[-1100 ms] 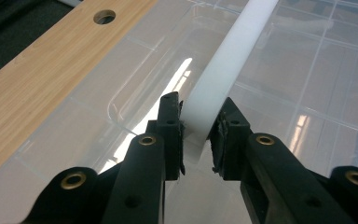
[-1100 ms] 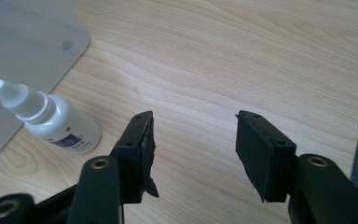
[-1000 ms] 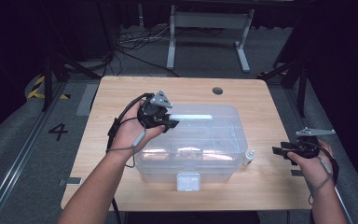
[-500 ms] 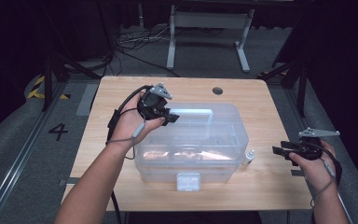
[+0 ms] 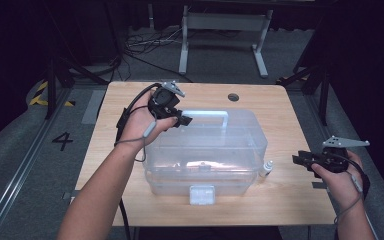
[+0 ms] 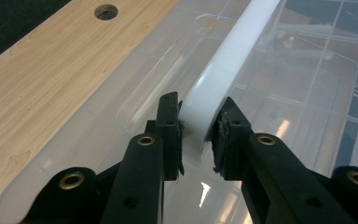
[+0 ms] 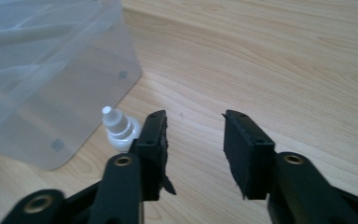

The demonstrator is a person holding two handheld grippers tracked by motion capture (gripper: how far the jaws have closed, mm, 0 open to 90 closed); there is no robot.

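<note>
Located the clear plastic box (image 5: pixel 205 150) at the middle of the surface (image 5: pixel 290 125), lid on, with a white latch (image 5: pixel 202 194) on the near wall. Noted the white handle (image 5: pixel 215 114) along the far part of the lid, running left to right. Found the left tongs (image 5: pixel 182 120) at the left end of that handle, closed on it; in the left gripper view, confirmed both pads (image 6: pixel 170 135) pressed against the sides of the white bar, with the bar running away from the tongs over the ribbed clear lid. Observed the left hand (image 5: pixel 142 122) above the far left corner of the box, cable looped beside the wrist. Found the right tongs (image 5: pixel 300 160) near the right edge of the surface, pointed left toward the box and well apart from it. Registered the jaws of the right tongs as parted, just narrowed from a wider gap, with nothing between them except bare wood seen below. Located a small clear dropper bottle (image 7: pixel 116 126) upright on the surface just beside the near right corner of the box, between the box and the right tongs, and untouched by either pair of tongs. Noted a round hole (image 5: pixel 233 97) in the surface beyond the far side of the box.
</note>
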